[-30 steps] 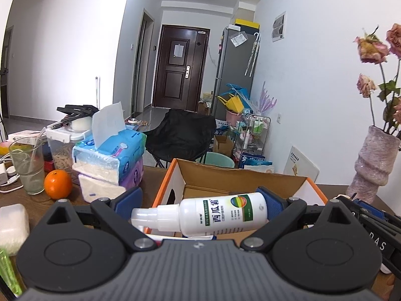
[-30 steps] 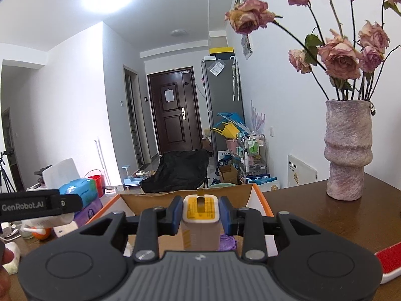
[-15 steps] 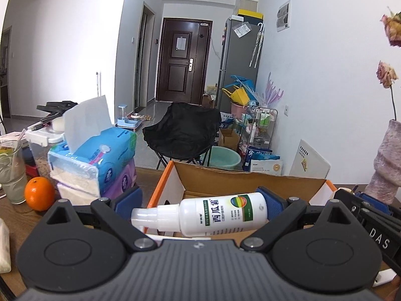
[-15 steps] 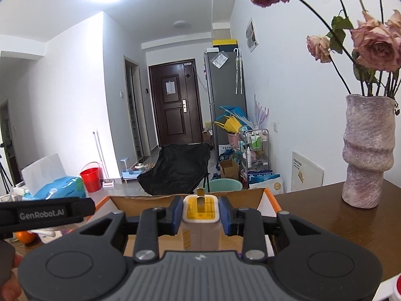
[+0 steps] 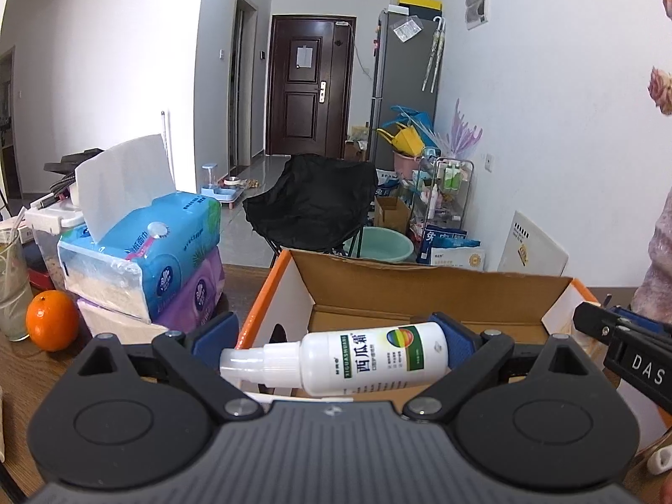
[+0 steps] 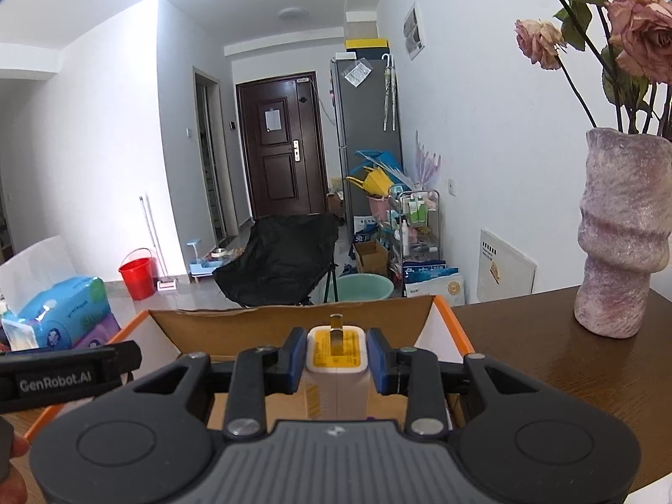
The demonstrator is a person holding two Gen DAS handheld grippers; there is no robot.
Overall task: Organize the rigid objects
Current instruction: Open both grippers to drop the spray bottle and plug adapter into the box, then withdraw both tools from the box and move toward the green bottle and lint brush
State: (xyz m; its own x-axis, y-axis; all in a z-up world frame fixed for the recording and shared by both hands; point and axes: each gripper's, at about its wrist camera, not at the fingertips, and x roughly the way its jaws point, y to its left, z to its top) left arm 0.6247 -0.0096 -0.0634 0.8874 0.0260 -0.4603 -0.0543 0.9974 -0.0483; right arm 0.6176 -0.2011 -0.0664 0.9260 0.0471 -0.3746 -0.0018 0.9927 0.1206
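Left wrist view shows the left gripper (image 5: 334, 342) with its jaws set wide, and its blue pads (image 5: 451, 338) press on the two ends of a white spray bottle (image 5: 336, 357), which lies crosswise with the nozzle to the left. The bottle hangs above the near edge of an open cardboard box (image 5: 420, 290) with orange rims, which stands on the brown wooden table (image 5: 25, 361). To the left of the box, near the far edge of the table, two tissue packs (image 5: 143, 252) are stacked, a blue one on a purple one, and an orange (image 5: 51, 325) lies beside them next to a glass (image 5: 12, 281). At the right edge part of the right gripper (image 5: 630, 357) is seen beside the box. Right wrist view shows the right gripper (image 6: 336, 357) closed narrowly on a white charger plug (image 6: 336, 371) with a yellow face, its metal prongs pointing forward; the pads hold it by both sides. The plug is above the near part of the same cardboard box (image 6: 294, 323). On the right a purple vase (image 6: 621, 231) with dried roses (image 6: 638, 38) stands on the table (image 6: 546, 357), well apart from the box. At the left edge part of the left gripper (image 6: 63, 374) is seen over the box's left rim.
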